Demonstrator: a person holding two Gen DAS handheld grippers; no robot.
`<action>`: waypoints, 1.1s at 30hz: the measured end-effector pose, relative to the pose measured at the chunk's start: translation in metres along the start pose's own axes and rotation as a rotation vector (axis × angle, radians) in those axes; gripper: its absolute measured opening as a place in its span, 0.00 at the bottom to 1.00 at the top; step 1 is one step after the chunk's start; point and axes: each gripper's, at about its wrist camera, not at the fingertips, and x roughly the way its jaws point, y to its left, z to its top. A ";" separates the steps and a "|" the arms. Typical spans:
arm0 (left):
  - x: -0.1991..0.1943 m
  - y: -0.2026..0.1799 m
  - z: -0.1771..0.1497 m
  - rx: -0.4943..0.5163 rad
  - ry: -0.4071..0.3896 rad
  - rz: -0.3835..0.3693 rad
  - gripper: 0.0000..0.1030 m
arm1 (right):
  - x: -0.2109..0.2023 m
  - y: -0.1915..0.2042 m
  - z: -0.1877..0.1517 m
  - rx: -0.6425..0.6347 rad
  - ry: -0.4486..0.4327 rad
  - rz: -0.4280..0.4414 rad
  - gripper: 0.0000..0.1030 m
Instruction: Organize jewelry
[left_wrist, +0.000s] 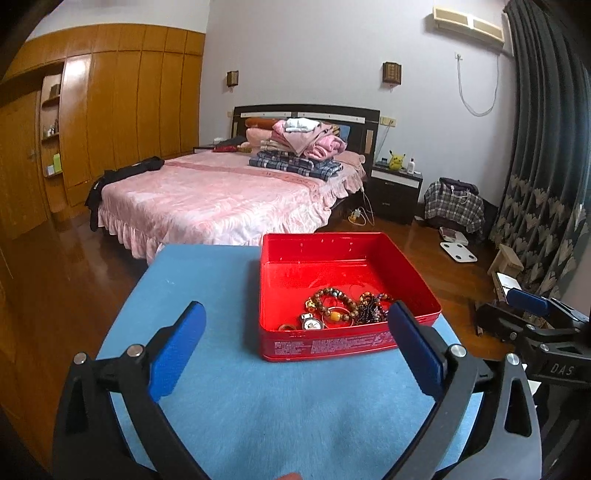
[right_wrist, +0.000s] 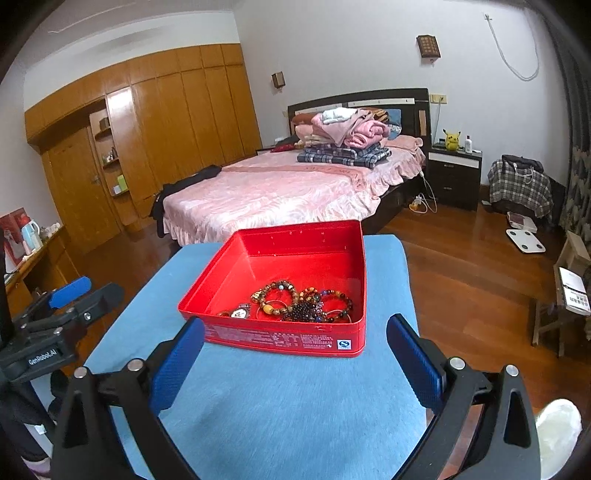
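I am in a home bedroom. A double bed (left_wrist: 225, 195) with a pink frilled cover fills the middle of the room, with folded blankets and clothes (left_wrist: 299, 147) piled at its dark headboard (right_wrist: 369, 101). A long run of wooden wardrobe doors (left_wrist: 122, 110) with small open shelves lines the wall to my left. Beside the bed is a dark nightstand (right_wrist: 454, 177) carrying a yellow plush toy (right_wrist: 451, 139) and a bottle. Heavy patterned curtains (left_wrist: 543, 155) hang at the right, an air conditioner (left_wrist: 469, 26) sits high on the wall, and a bathroom scale (right_wrist: 524, 240) lies on the polished wood floor (right_wrist: 461, 266).

Red tin (right_wrist: 288, 338) holding beaded bracelets (right_wrist: 295, 301), blue mat (right_wrist: 280, 413), open hand-held gripper (right_wrist: 295, 334)
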 end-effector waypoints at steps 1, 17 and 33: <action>-0.002 -0.001 0.001 0.001 -0.004 0.002 0.93 | -0.004 0.001 0.001 -0.002 -0.009 -0.002 0.94; -0.044 -0.004 0.006 0.026 -0.075 0.008 0.93 | -0.044 0.028 0.006 -0.068 -0.079 0.002 0.94; -0.063 -0.007 0.006 0.041 -0.110 0.007 0.93 | -0.063 0.033 0.006 -0.076 -0.103 0.010 0.94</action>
